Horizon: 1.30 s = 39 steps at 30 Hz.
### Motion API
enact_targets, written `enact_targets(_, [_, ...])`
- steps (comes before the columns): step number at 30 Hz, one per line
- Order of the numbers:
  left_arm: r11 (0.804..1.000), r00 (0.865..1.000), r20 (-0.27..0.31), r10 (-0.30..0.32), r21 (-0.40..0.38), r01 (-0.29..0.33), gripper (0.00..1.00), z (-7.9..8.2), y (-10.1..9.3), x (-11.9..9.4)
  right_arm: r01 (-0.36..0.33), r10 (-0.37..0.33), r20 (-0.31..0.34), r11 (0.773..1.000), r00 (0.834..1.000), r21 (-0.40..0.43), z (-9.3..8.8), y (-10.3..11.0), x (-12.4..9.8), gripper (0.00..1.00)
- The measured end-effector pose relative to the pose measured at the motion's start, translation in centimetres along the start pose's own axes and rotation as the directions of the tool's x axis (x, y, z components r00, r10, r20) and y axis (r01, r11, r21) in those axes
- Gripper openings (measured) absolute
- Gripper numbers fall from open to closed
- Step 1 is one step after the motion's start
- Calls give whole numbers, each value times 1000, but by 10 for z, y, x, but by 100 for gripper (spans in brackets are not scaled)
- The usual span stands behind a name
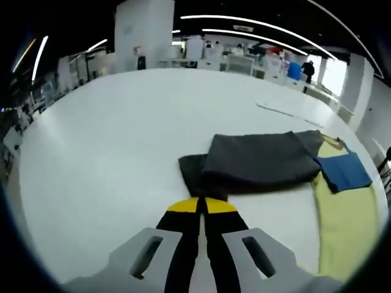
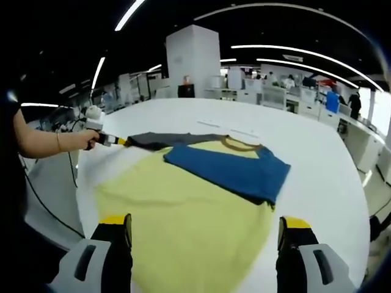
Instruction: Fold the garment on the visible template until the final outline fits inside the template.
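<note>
A yellow shirt (image 2: 183,207) lies flat on the white table (image 2: 305,140), its brown collar (image 2: 239,144) at the far end. Its blue sleeve (image 2: 229,171) is folded across the chest. The dark grey sleeve (image 1: 256,160) stretches out to the side. My left gripper (image 1: 200,204) has its yellow-tipped jaws together on that sleeve's end; in the right gripper view it appears as the left gripper (image 2: 109,141) in a person's hand. My right gripper (image 2: 204,223) hangs over the shirt's lower part, open, with nothing between its wide-apart jaws.
Thin pale marks (image 1: 281,110) lie on the table beyond the shirt. A person's forearm (image 2: 46,143) reaches in from the left. The table edge (image 2: 82,201) runs close by, with cables below it. Desks and people stand far behind.
</note>
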<state>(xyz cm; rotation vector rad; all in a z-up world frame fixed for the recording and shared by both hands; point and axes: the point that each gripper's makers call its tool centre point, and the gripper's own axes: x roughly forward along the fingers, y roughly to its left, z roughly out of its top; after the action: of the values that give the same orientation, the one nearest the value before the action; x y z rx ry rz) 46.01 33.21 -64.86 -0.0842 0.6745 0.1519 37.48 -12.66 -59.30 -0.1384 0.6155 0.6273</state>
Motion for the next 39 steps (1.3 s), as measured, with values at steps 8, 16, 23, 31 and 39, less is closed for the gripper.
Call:
enact_targets(8, [1000,1000,16,19,2,-19,0,1,24,-2,12,-12,1,1000,1000,-3,-2,0,-6,99])
enact_targets(16, [996,997,14,82,-24,-81,0,-3,50,-4,27,-27,4,1000,1000,8,-2,-3,-11,99])
enact_targets(23, [992,993,19,120,-42,-119,0,-3,65,-10,36,-36,-3,999,999,14,-5,-4,-14,99])
enact_targets(31, [989,989,12,147,-23,-146,3,-6,69,-13,44,-43,-10,999,999,9,-7,-3,-13,99])
enact_targets(39, [991,992,30,126,-57,-124,20,-5,63,-11,65,-65,5,998,998,16,-3,-8,-16,98])
